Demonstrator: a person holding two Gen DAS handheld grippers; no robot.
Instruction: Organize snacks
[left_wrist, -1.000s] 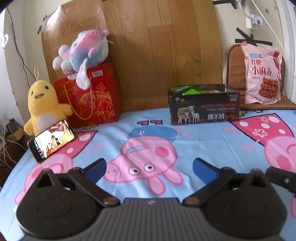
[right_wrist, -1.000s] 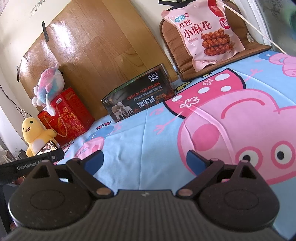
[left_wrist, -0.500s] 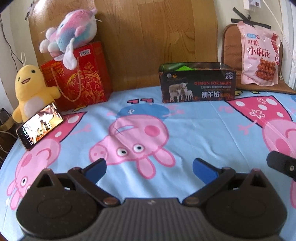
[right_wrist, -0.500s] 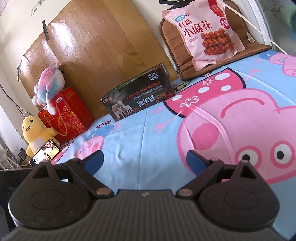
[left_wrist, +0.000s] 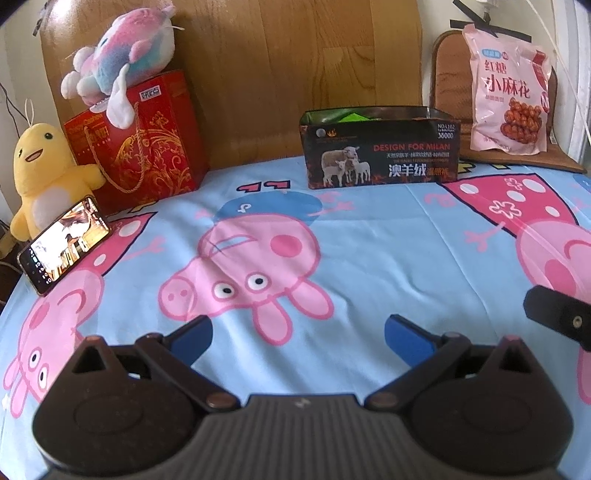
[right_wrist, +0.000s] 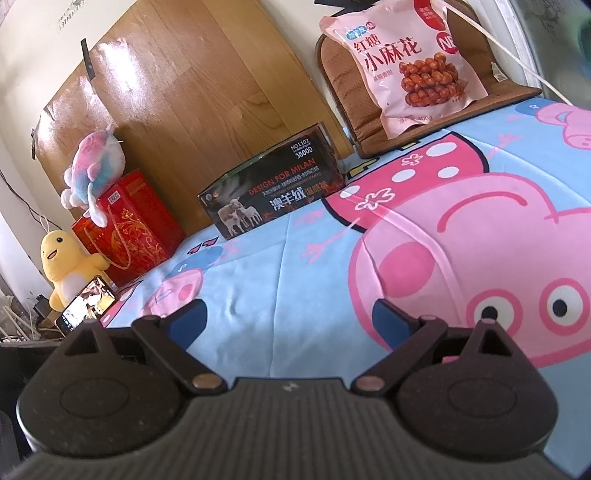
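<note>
A pink snack bag (left_wrist: 508, 92) leans upright on a brown cushion at the far right; it also shows in the right wrist view (right_wrist: 406, 62). A dark open-top box (left_wrist: 380, 147) with sheep printed on it stands at the back middle, with something green inside; it also shows in the right wrist view (right_wrist: 273, 188). My left gripper (left_wrist: 297, 336) is open and empty, low over the cartoon-pig cloth. My right gripper (right_wrist: 288, 317) is open and empty, well short of the bag and box. A black part of it (left_wrist: 557, 317) shows at the right edge of the left wrist view.
A red gift bag (left_wrist: 136, 140) with a pink-blue plush (left_wrist: 122, 48) on top stands at the back left. A yellow duck plush (left_wrist: 44, 177) and a lit phone (left_wrist: 64, 243) sit at the left edge. A wooden board (left_wrist: 295, 66) backs the surface.
My left gripper has drawn back and tilted, so the box and toys sit higher and farther in its view. The right gripper has barely moved. Both stay open.
</note>
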